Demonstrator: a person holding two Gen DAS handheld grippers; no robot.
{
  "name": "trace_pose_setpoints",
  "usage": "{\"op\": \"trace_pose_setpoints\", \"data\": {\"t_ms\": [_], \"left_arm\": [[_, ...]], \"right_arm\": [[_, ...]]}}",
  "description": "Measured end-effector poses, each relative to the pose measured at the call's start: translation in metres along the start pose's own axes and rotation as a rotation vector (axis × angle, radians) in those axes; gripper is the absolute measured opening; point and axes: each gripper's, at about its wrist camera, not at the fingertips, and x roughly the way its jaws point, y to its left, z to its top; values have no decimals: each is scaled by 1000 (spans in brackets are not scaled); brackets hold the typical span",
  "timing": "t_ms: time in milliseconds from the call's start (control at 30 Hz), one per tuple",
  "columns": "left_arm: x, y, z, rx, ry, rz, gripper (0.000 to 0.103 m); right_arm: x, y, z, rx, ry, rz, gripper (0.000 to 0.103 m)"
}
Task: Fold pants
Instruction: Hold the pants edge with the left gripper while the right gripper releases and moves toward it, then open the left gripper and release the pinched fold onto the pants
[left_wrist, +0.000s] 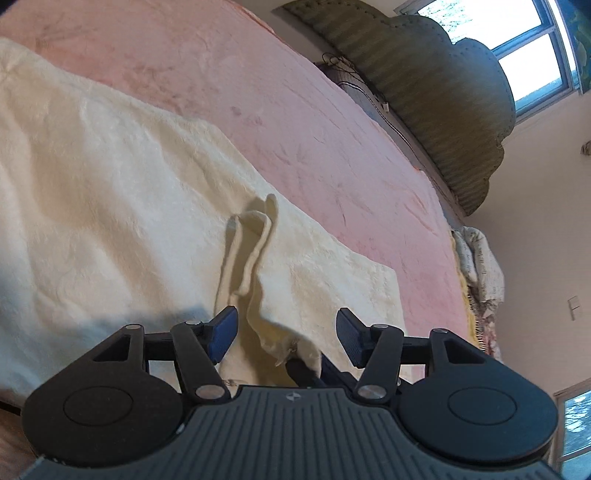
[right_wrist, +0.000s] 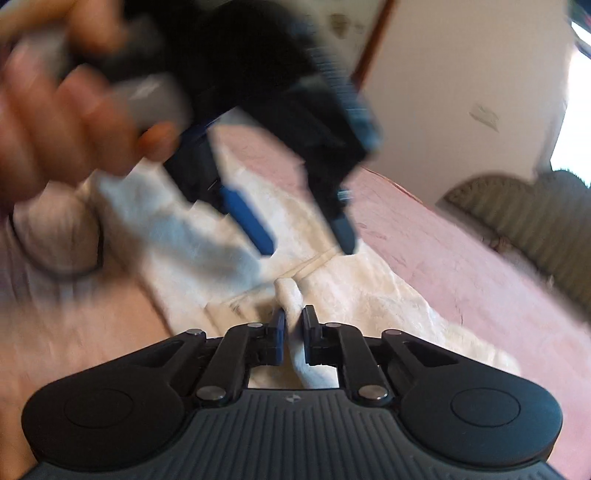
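Cream fluffy pants (left_wrist: 110, 184) lie spread on a pink bed cover (left_wrist: 295, 110). A raised ridge of their fabric (left_wrist: 258, 258) stands between the blue pads of my left gripper (left_wrist: 284, 314), which is open and not pressing on it. Low under that ridge the dark tip of my right gripper (left_wrist: 299, 367) shows. In the right wrist view my right gripper (right_wrist: 294, 312) is shut on a pinched fold of the pants (right_wrist: 369, 295). Just above and beyond it hangs my blurred left gripper (right_wrist: 306, 245), jaws apart, held by a hand (right_wrist: 55, 122).
A padded olive headboard (left_wrist: 443, 92) runs along the far side of the bed, also seen in the right wrist view (right_wrist: 517, 214). A window (left_wrist: 535, 55) is behind it. Rumpled printed bedding (left_wrist: 476, 258) hangs at the bed's corner. Bare pink cover (right_wrist: 461, 258) lies beside the pants.
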Motion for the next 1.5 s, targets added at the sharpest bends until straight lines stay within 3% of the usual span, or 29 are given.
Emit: {"op": "trace_pose_setpoints", "data": {"t_ms": [100, 200, 233, 267, 333, 400, 500, 567, 633, 733, 800, 867, 1000, 1133, 1400, 1500], "left_arm": [[14, 9, 0, -100, 59, -82, 65], [32, 18, -2, -201, 97, -144, 63], [37, 23, -2, -242, 92, -150, 58], [41, 27, -3, -271, 86, -158, 44], [49, 38, -4, -335, 91, -158, 29], [53, 45, -7, -372, 94, -189, 14], [51, 41, -7, -335, 61, -167, 7], [46, 34, -7, -278, 29, -142, 2], [37, 25, -7, -211, -16, -104, 1], [22, 15, -6, -113, -98, -8, 1], [19, 15, -4, -85, -103, 16, 1], [22, 19, -3, -102, -79, 26, 1], [17, 25, -4, -86, -89, 14, 1], [15, 18, -6, -51, -88, -11, 0], [4, 22, -15, -39, -141, 54, 0], [2, 16, -19, 28, -157, 97, 0]], "right_arm": [[-14, -32, 1, 204, -34, 84, 8], [-20, -48, -1, 313, -51, 135, 8], [-20, -49, -2, 319, -52, 143, 8], [-20, -47, -2, 310, -49, 148, 8], [-14, -42, -1, 268, -15, 200, 9], [-21, -40, 0, 243, -51, 221, 10], [-27, -62, 0, 364, -105, 220, 10], [-16, -71, -2, 418, -51, 144, 10], [4, -67, -4, 391, 48, 81, 10], [17, -53, -3, 378, 72, 142, 10], [25, -40, -1, 338, 74, 173, 10], [31, -32, -1, 292, 73, 149, 10], [31, -43, -4, 374, 81, 181, 11], [33, -38, -5, 355, 79, 162, 11], [29, -35, -5, 361, 73, 178, 10], [24, -38, 0, 337, 62, 203, 11]]}}
